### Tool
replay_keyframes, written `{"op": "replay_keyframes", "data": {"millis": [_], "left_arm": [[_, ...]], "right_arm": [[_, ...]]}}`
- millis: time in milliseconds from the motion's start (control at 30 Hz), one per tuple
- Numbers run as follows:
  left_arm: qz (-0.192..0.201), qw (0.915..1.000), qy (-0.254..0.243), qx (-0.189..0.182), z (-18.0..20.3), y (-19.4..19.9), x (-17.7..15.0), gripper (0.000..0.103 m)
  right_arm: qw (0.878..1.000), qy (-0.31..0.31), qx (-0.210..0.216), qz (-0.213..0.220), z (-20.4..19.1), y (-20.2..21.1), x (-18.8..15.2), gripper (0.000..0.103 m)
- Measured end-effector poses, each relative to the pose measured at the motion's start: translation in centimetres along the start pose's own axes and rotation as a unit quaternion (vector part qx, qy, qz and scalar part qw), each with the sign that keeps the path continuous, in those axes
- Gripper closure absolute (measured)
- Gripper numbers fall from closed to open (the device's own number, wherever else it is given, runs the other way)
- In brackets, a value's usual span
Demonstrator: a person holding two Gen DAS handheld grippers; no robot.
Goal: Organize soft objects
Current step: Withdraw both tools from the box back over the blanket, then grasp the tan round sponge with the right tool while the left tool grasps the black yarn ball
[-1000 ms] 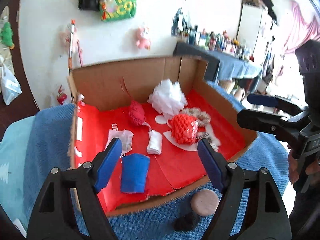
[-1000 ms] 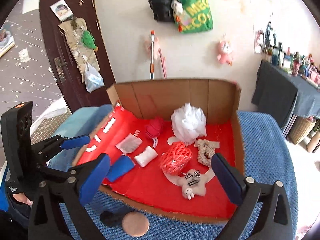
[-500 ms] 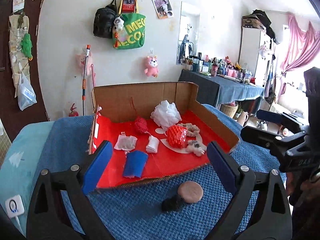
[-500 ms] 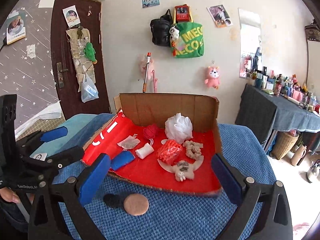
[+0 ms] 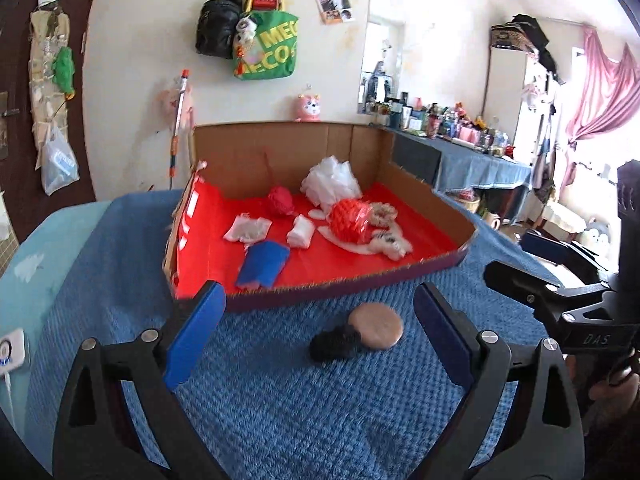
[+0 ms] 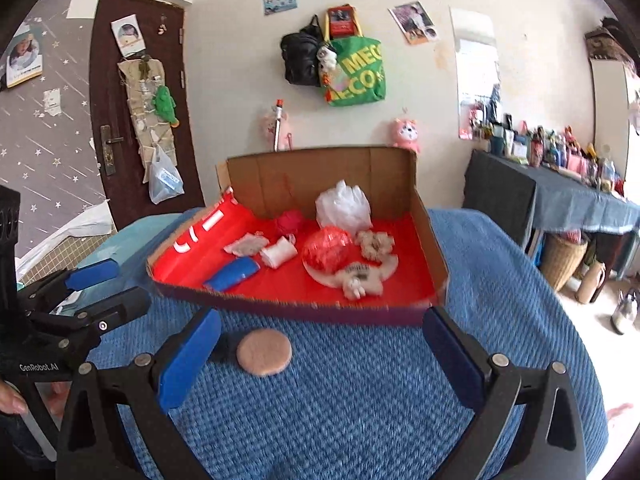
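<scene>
On blue blanket (image 5: pixel 280 400): cardboard box (image 5: pixel 288 152) holding white pouf (image 5: pixel 332 184), red mesh ball (image 5: pixel 350 220), blue cloth (image 5: pixel 264 262). Just before box, tan puff (image 5: pixel 376 330). Nearer, left gripper (image 5: pixel 316 336) and right gripper (image 6: pixel 320 344), spread wide, empty, the left's jaws freshly widened.

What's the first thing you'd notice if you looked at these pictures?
The bright red inside of the cardboard box on the blue blanket, filled with soft things like a white puffy ball and a red mesh sponge. In front of the box lies a round tan powder puff.
</scene>
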State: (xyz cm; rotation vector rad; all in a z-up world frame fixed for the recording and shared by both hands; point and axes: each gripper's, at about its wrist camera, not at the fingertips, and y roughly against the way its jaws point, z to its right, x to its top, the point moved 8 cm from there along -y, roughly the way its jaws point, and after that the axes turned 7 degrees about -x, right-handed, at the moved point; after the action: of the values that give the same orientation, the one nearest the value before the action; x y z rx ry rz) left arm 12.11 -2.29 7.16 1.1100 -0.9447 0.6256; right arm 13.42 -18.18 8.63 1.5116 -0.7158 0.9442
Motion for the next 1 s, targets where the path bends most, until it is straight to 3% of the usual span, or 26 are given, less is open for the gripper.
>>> {"op": "replay_keyframes", "data": {"millis": [100, 367, 633, 800, 1000], "left_arm": [[-0.001, 0.9998, -0.006, 0.016, -0.2, -0.1, -1.2, 0.007], [-0.038, 0.9991, 0.011, 0.018, -0.8, -1.6, -4.6, 0.007], [-0.065, 0.9977, 0.016, 0.014, -0.9, -2.7, -5.9, 0.007], [-0.085, 0.9963, 0.013, 0.002, -1.3, -3.6, -5.7, 0.007], [-0.120, 0.9922, -0.015, -0.029, -1.3, -5.3, -5.0, 0.007]], "right_arm": [[1.000, -0.010, -0.006, -0.011, 0.5, -0.6, -1.7, 0.000], [0.999, -0.021, -0.012, -0.044, 1.3, -2.1, -5.2, 0.000], [0.998, -0.019, -0.003, -0.065, 1.1, -3.1, -6.3, 0.000], [0.996, -0.012, 0.028, -0.084, 0.6, -4.2, -6.0, 0.000], [0.985, 0.033, 0.105, -0.130, -1.5, -6.1, -5.8, 0.000]]}}
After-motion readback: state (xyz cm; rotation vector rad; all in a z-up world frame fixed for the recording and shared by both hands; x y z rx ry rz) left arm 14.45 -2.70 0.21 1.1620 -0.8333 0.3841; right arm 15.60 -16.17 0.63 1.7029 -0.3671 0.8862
